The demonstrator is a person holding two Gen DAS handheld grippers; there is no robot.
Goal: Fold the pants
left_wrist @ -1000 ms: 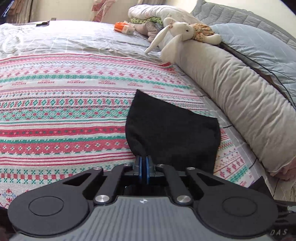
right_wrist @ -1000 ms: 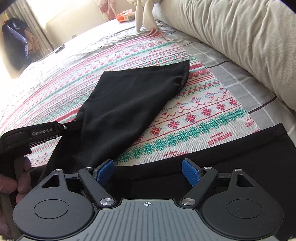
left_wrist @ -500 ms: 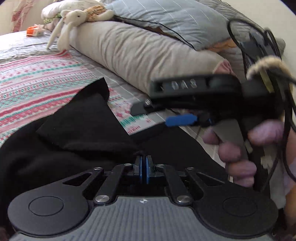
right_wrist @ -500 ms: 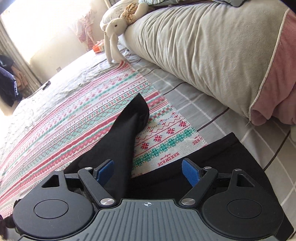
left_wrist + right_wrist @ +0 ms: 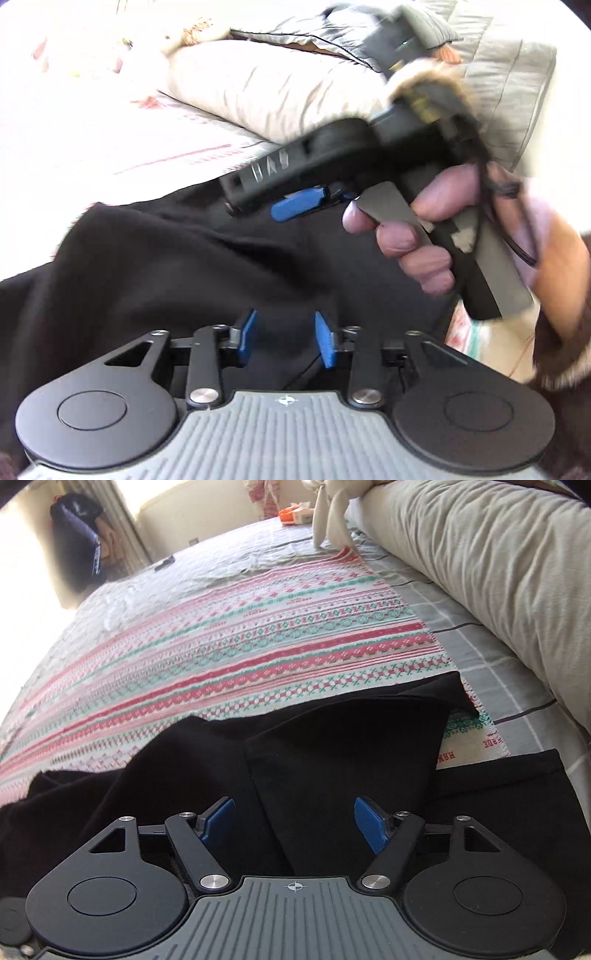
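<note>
The black pants [image 5: 343, 746] lie folded over themselves on the patterned blanket [image 5: 258, 638], one leg doubled back across the rest. My left gripper [image 5: 285, 341] hangs just over the black cloth [image 5: 184, 266]. Its jaws are opening and nothing is pinched between the blue pads. My right gripper [image 5: 294, 823] sits low over the folded leg. Its jaws are closing, with cloth lying between the pads, which stand apart from it. In the left wrist view a hand [image 5: 410, 240] holds the right gripper close above the pants.
A long beige bolster pillow [image 5: 498, 572] runs along the right side of the bed. A stuffed rabbit [image 5: 332, 513] and an orange item [image 5: 291, 515] lie at the far end. Grey checked sheet [image 5: 517, 701] shows beside the blanket. Dark clothing [image 5: 77, 554] hangs beyond the bed.
My left gripper swung the pant leg over toward the right gripper, then its shut jaws opened and released the cloth. The right gripper's jaws have narrowed slightly.
</note>
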